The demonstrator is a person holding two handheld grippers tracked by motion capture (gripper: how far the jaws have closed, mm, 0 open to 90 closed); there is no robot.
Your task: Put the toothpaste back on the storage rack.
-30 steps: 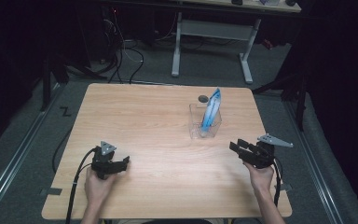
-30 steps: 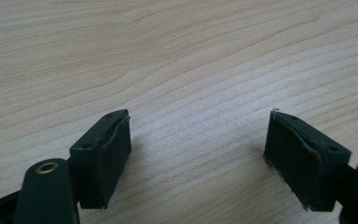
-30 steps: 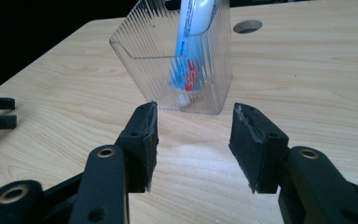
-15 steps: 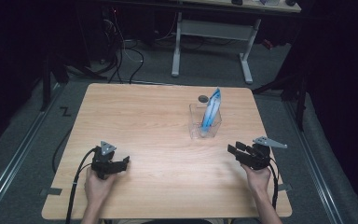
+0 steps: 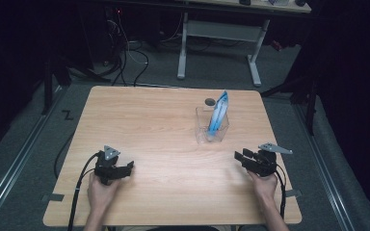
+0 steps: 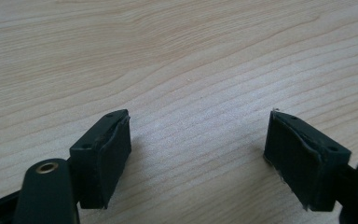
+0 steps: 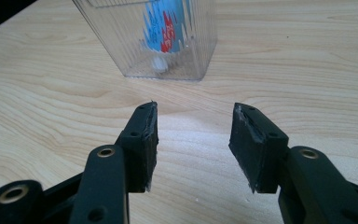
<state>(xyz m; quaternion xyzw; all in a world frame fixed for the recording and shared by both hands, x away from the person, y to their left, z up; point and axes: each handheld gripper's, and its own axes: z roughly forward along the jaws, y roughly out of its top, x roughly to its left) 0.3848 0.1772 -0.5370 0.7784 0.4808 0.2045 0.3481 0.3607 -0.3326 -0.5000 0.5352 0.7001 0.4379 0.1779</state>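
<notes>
The right gripper (image 7: 193, 147) sat spread and empty, aimed at the clear cup (image 7: 168, 56) ahead holding a blue tube (image 7: 165, 28), seemingly ready to reach; the left gripper (image 6: 198, 156) rested spread on bare table (image 6: 168, 56)

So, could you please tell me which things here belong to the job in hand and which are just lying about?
In the job:
- clear ribbed plastic container with blue tube standing in it
- right gripper, open, facing the container
- left gripper, open over bare wood

Lying about:
- dark round spot on the wooden table
- white desk frame behind
</notes>
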